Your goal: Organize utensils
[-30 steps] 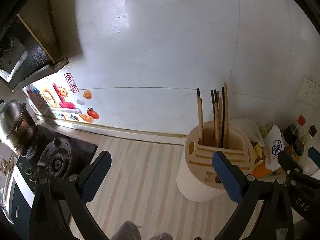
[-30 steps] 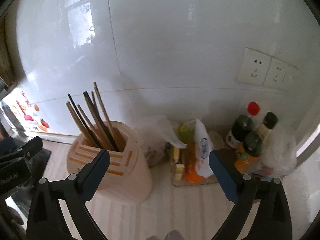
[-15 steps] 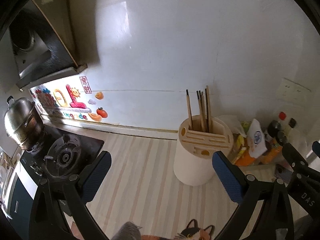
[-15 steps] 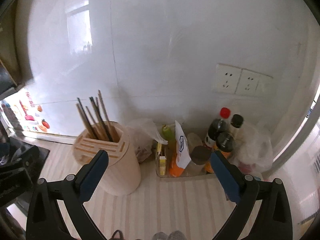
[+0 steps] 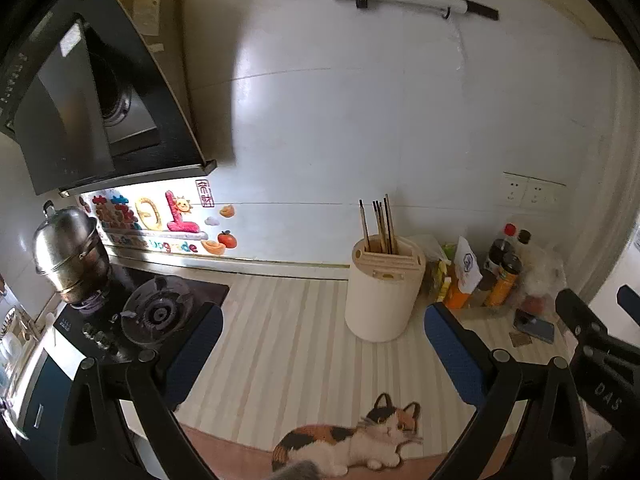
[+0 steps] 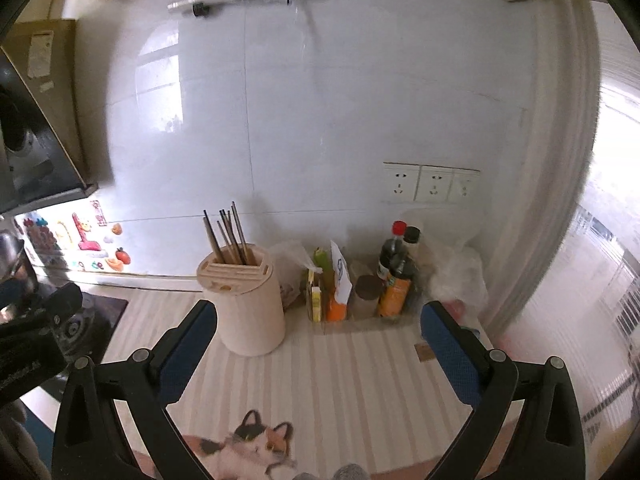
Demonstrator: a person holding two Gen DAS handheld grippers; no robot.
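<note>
A cream round utensil holder (image 5: pixel 382 294) stands on the striped counter near the wall, with several chopsticks (image 5: pixel 379 222) upright in its back slot. It also shows in the right wrist view (image 6: pixel 248 304), with the chopsticks (image 6: pixel 228 236). My left gripper (image 5: pixel 322 350) is open and empty, held back from the holder above the counter. My right gripper (image 6: pixel 318 346) is open and empty, also well back from the holder. The right gripper's body shows at the right edge of the left wrist view (image 5: pixel 596 344).
A gas hob (image 5: pixel 158 314) with a steel pot (image 5: pixel 70 254) lies left under a range hood (image 5: pixel 88 92). Sauce bottles (image 6: pixel 396 272), packets (image 6: pixel 338 280) and a plastic bag (image 6: pixel 456 276) crowd the right corner. A phone (image 5: pixel 534 326) lies there. A cat-print mat (image 5: pixel 356 440) covers the counter's front.
Both grippers have pulled back and up from the utensil holder, which now looks smaller and farther. The cat mat, hood and wall rail have come into view. Both stay open.
</note>
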